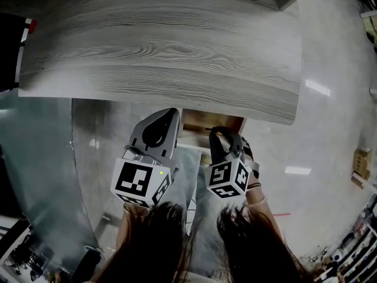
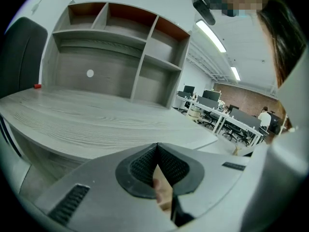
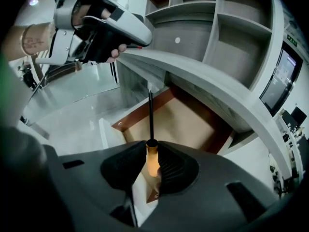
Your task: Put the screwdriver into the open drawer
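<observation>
My right gripper [image 3: 152, 162] is shut on the orange handle of the screwdriver [image 3: 150, 122], whose black shaft points forward over the open drawer [image 3: 186, 122]. The drawer's brown wooden inside shows under the edge of the grey desk top [image 3: 203, 76]. In the head view the drawer [image 1: 203, 122] lies just beyond both grippers. My left gripper [image 1: 166, 118] is raised near the desk edge to the left of the right gripper [image 1: 227, 133]. Its ribbed pads [image 2: 145, 163] meet with nothing between them.
The wide grey wood desk top [image 1: 159, 46] overhangs the drawer. A shelf unit [image 2: 120, 57] stands at its back, and a small red object [image 2: 37, 86] lies at its left end. Shiny grey floor [image 1: 330, 128] spreads to the right. Office desks [image 2: 227, 117] stand far off.
</observation>
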